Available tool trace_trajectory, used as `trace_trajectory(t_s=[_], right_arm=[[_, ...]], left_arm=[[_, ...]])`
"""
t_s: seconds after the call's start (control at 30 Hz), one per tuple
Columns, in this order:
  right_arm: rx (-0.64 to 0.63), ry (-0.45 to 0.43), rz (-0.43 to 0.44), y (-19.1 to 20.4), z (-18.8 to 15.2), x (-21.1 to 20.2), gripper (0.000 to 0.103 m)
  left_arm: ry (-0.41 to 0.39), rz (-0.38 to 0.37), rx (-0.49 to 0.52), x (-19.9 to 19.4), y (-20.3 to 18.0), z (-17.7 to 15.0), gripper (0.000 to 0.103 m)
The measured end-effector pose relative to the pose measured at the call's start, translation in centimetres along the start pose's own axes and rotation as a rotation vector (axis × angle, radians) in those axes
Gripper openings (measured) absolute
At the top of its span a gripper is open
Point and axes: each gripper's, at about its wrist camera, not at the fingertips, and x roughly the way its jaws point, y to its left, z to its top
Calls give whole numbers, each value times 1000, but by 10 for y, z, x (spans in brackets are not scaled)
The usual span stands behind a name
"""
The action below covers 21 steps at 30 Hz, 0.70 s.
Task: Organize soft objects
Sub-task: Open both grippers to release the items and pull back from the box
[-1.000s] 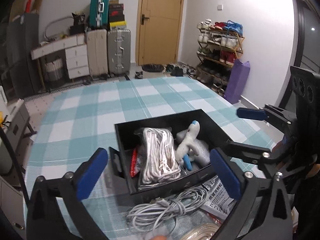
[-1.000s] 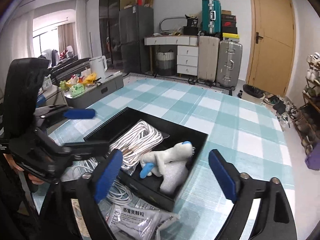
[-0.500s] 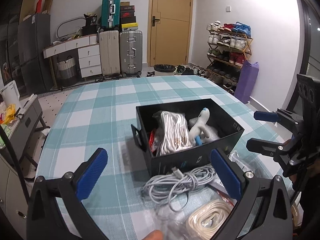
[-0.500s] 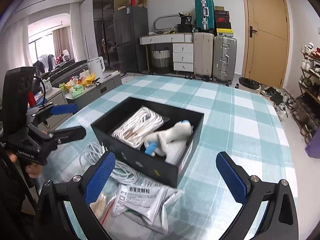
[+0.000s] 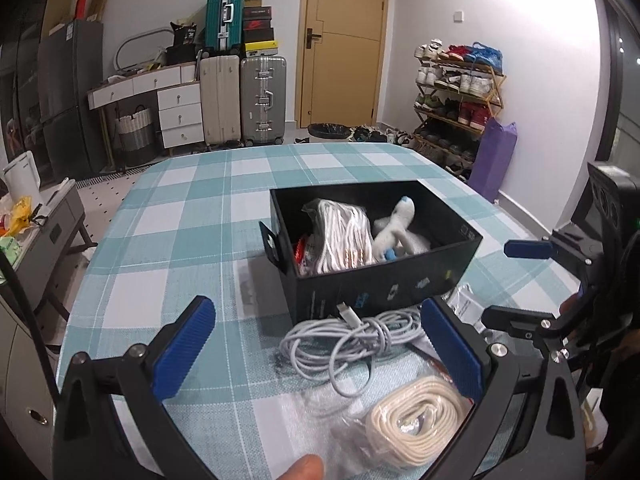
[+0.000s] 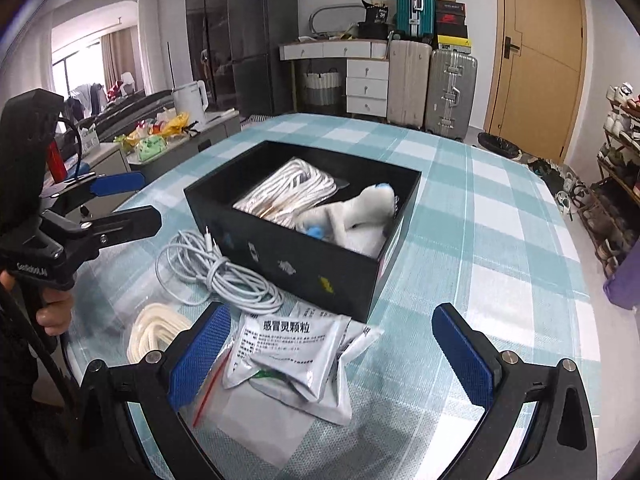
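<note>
Both grippers, left gripper and right gripper, spread wide, empty. Risk: loose cable (tangled coils) snagging, dragging box edge.

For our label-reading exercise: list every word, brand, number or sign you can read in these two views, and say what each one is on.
"感冒灵颗粒": silver sachet, in front of the black box.
Small print beneath it on the sachet: too small to read.
Lettering on the left claw's handle: blurred, not legible.
Icons on the box's front wall: blurred, unreadable.
Sticker on the box's end wall: too small.
Boxes stacked on the suitcases: logos too small to read.
</note>
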Motion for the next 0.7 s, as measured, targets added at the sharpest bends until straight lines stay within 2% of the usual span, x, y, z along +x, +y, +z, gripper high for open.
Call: trace_trajectory(t_s=[0.1, 0.3, 0.4, 0.6, 0.7], right_arm=[[-17, 20, -3, 5, -2, 2, 102], [-44, 45, -1, 12, -5, 8, 102], [-49, 63, 1, 15, -6, 12, 102], [-67, 90, 4, 20, -8, 21, 102], [-79, 101, -3, 23, -10, 24, 102]], left_arm=[[-25, 7, 4, -4, -3, -6, 103], [25, -8, 23, -5, -7, -11, 103], [0, 9, 62, -10, -12, -15, 103], [46, -62, 87, -8, -16, -17, 103], [46, -29, 132, -7, -23, -21, 103]])
